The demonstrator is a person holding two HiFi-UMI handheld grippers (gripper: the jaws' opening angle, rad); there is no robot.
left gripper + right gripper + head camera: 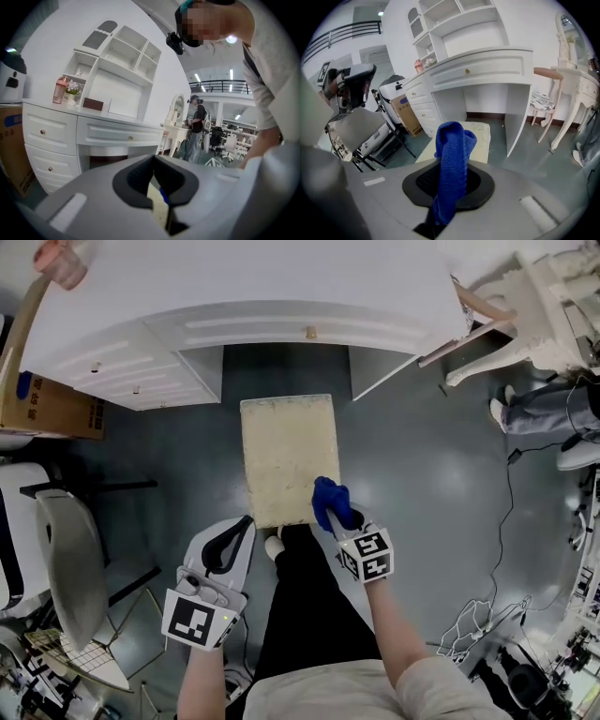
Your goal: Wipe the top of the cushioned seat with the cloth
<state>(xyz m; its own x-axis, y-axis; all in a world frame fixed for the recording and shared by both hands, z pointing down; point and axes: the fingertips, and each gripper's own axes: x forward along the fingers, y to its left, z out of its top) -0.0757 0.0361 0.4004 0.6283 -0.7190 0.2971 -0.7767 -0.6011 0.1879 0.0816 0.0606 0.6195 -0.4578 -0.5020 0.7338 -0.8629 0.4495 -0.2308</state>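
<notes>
Cloth, blue, fuzzy, pinched bunched in right gripper fingers at near edge of rectangular cream cushioned seat; left gripper fingers closed, empty.

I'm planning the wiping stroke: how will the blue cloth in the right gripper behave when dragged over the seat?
Probably floppy: the blue cloth folds over itself beyond the right gripper. Likely light, since a pinch holds it. Its knitted texture may drag on the cushioned seat rather than glide.
</notes>
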